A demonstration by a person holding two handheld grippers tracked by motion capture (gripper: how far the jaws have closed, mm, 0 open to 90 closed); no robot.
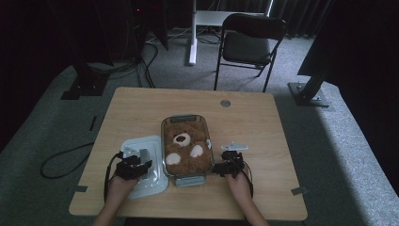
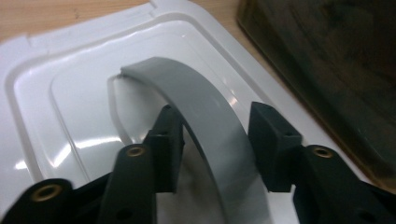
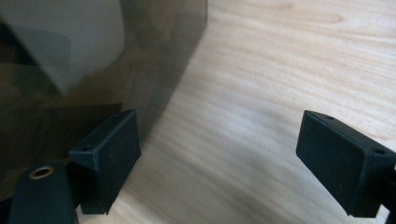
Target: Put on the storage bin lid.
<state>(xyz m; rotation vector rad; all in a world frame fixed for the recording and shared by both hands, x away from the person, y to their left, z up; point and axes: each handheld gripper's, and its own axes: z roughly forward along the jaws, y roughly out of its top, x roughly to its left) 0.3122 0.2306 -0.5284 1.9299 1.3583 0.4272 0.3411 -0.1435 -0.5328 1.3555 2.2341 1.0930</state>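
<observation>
We're straddling the lid's grey handle point(image 2: 210, 121) with the left gripper point(image 2: 215, 140) at lower centre — right gripper point(image 3: 219, 158) spreading wide.

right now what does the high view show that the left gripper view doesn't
High view alone: the whole wooden table, the brown teddy bear lying in the clear container, the right tool beside that container, both hands, and a folding chair on the carpet behind.
Left gripper view alone: the grey curved handle of the white lid sits between the left tool's jaws; the left pad touches it, a small gap remains at the right pad.
Both: the lid, the container's dark wall and bare tabletop.
</observation>
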